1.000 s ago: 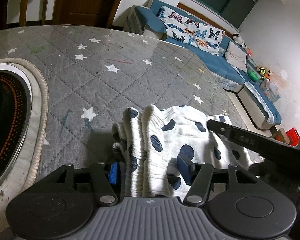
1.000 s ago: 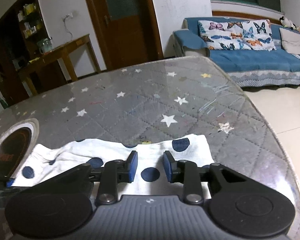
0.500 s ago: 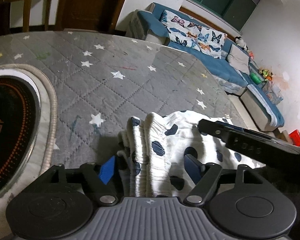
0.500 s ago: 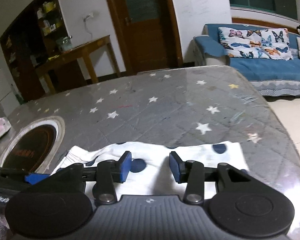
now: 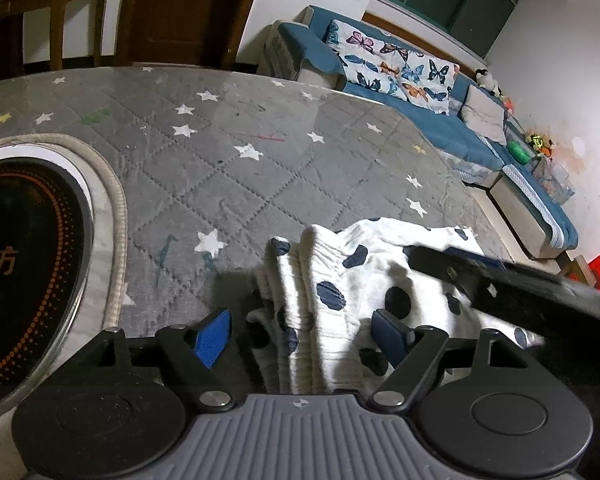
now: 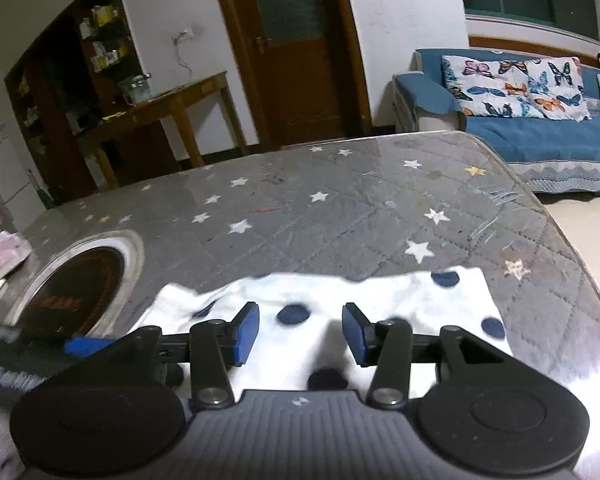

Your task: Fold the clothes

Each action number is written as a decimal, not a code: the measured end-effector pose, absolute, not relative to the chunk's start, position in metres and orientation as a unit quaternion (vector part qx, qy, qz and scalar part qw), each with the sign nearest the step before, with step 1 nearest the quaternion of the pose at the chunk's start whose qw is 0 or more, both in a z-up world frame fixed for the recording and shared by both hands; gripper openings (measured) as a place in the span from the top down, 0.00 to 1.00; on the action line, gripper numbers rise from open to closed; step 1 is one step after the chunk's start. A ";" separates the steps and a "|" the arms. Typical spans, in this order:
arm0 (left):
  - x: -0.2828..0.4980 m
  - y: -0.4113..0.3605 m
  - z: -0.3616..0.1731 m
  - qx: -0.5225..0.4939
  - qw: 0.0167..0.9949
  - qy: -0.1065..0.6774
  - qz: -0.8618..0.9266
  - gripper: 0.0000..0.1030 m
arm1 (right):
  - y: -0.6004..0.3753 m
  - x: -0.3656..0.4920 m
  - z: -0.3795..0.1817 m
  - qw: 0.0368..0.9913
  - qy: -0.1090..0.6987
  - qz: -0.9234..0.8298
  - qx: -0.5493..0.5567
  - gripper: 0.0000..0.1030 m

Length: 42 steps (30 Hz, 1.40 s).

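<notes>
Your left tool (image 5: 300, 330) stands spread, its blue pads either side of the bunched, ribbed end of the white dotted garment (image 5: 380, 280) without pinching it; your right tool (image 6: 300, 330) is spread too, hovering over the flat middle of that cloth (image 6: 380, 300). The garment lies on the tabletop (image 5: 240, 184) near its front edge, stretched sideways. It looks light, soft and limp, so it will sag and slide on the glossy cover; take it at a hem or the gathered ridges, not mid-panel. The left view shows stacked pleats; the right shows the far end lying flat, and farther off the round inset burner (image 6: 76, 292)
</notes>
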<state>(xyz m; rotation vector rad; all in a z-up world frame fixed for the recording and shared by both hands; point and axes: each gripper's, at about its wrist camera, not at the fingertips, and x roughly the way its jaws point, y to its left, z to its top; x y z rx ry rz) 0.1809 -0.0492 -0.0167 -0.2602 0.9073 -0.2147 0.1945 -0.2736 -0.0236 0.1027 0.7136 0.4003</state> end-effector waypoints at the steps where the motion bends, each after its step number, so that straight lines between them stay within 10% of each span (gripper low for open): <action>1: 0.181 -0.049 -0.017 -0.125 0.886 0.436 -0.102 0.23 | -0.274 0.188 -0.024 0.915 0.348 0.199 0.047 0.54; 42: 0.199 -0.058 -0.005 -0.090 0.904 0.412 -0.076 0.13 | -0.330 0.143 -0.021 0.930 0.327 0.160 0.046 0.51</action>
